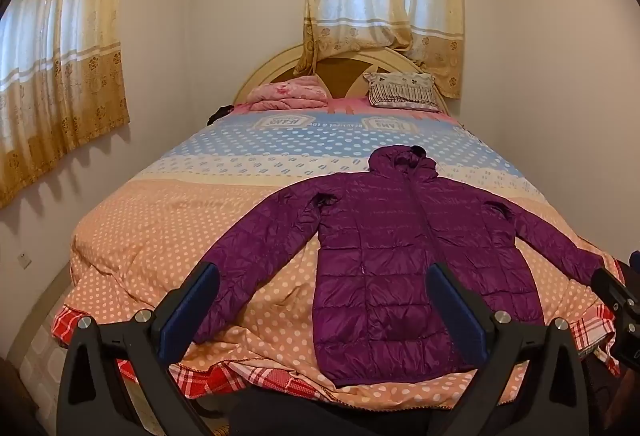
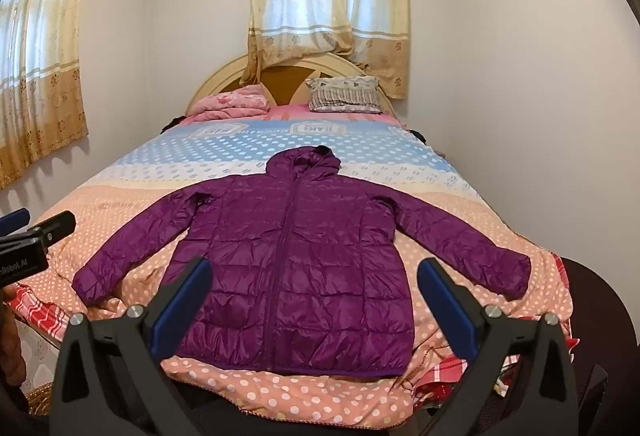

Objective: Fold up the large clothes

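A purple hooded puffer jacket (image 1: 384, 248) lies flat, front up and zipped, on the bed, sleeves spread to both sides and hood toward the headboard; it also shows in the right wrist view (image 2: 296, 264). My left gripper (image 1: 322, 276) is open and empty, held above the foot of the bed between the jacket's left sleeve and its body. My right gripper (image 2: 314, 272) is open and empty, held above the jacket's lower hem. The left gripper shows at the left edge of the right wrist view (image 2: 36, 236), and the right gripper at the right edge of the left wrist view (image 1: 618, 296).
The bed has a polka-dot cover (image 1: 168, 232), peach near me and blue farther back. A folded pink blanket (image 1: 286, 94) and a pillow (image 1: 402, 90) lie by the headboard. Walls stand close on both sides. Curtained windows (image 2: 328, 12) are behind and to the left.
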Demonstrator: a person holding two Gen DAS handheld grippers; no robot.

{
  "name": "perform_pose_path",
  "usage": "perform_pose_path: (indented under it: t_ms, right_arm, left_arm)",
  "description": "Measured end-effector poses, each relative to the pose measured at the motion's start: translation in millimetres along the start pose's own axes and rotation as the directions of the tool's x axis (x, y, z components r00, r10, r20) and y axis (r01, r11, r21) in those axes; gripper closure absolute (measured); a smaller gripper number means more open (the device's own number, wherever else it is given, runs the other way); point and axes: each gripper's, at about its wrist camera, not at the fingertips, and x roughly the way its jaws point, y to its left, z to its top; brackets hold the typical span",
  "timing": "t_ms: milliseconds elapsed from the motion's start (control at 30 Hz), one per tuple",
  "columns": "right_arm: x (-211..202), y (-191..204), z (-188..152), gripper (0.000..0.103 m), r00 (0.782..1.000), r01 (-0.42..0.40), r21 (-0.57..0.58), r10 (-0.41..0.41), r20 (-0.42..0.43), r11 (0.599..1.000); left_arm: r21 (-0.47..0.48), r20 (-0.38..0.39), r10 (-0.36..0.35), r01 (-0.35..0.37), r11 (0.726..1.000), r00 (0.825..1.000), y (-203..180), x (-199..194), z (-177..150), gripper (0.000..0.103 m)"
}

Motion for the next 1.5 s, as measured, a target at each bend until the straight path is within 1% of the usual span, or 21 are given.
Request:
perform_pose_path:
  t_ms: [67,100,167,267,300,433,1500]
  right_arm:
    - [0,0,-1,0.0,1.0,-0.002,0.013,0.002,-0.001,1.0]
    - [-1,0,-1,0.0,1.0,-0.002,0.013,0.003,-0.003,1.0]
    - [2,-2,-1,0.0,1.0,-0.014,0.013,0.014,-0.009,1.0]
    - [3,-5,-2,0.0,1.0,-0.019,0.015,0.019,-0.016,1.0]
    - [3,3,-1,0.0,1.0,-0.015,0.008,0.015,-0.017,1.0]
    - [5,3,-4,0.0,1.0,-0.017,0.0,0.017,-0.02,1.0]
    - [8,2,-7,0.0,0.999,-0.026,0.008,0.026,-0.039,1.0]
  left_arm:
    - [0.005,0.004,0.003,-0.003,1.0,1.0,-1,1,0,0.001]
    - [-0.005,0.024,0.001,0.0,1.0,1.0,-2,-3,-5,0.001]
    - [-0.017,0.009,-0.001,0.001,1.0,1.0,2,-2,-2,0.001]
    - [-0.017,0.012,0.002,-0.002,1.0,1.0,3,-2,-3,0.001]
    - [-0.016,0.009,0.004,-0.004,1.0,1.0,3,-2,-2,0.001]
    - [-0.025,-0.001,0.011,-0.011,1.0,1.0,6,2,-1,0.001]
    - [-0.031,-0.001,0.021,-0.021,0.999,1.0,9,4,-2,0.001]
